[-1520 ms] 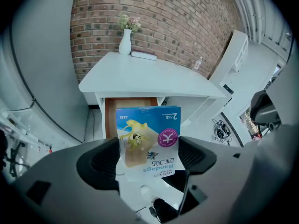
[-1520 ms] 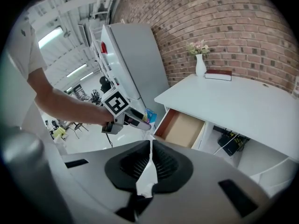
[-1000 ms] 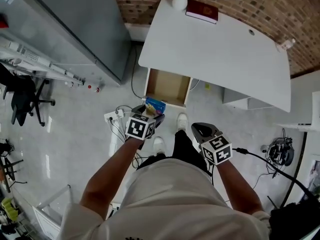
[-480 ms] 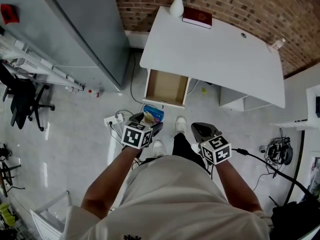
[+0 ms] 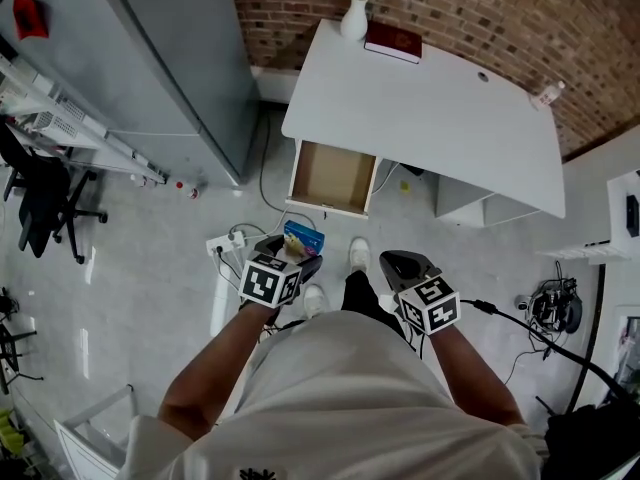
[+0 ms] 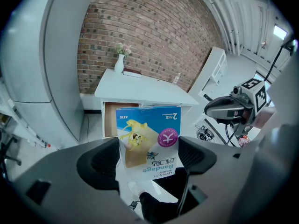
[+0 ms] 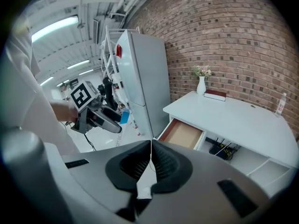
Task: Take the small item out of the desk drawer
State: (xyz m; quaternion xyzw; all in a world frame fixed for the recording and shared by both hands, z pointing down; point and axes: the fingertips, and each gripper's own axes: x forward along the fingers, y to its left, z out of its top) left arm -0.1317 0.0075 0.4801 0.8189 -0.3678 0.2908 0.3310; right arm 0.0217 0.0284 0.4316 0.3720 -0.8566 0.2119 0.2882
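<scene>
My left gripper (image 6: 148,157) is shut on a small blue bandage box (image 6: 148,141), which stands between the jaws with its print upside down. From the head view the box (image 5: 302,238) shows just ahead of the left gripper (image 5: 283,258), well clear of the open desk drawer (image 5: 333,178). The drawer (image 6: 111,120) juts out from under the white desk (image 5: 430,118) and looks bare inside. My right gripper (image 5: 398,268) is held near my waist, jaws pressed together with nothing between them (image 7: 150,164).
A tall grey cabinet (image 5: 150,58) stands left of the desk. On the desk's back edge are a white vase (image 5: 352,18) and a red book (image 5: 392,42). Cables and a power strip (image 5: 225,243) lie on the floor by my shoes (image 5: 358,254).
The left gripper has drawn slightly back toward my body with the box, farther from the drawer. My view has shifted a little; the right gripper stays near my waist.
</scene>
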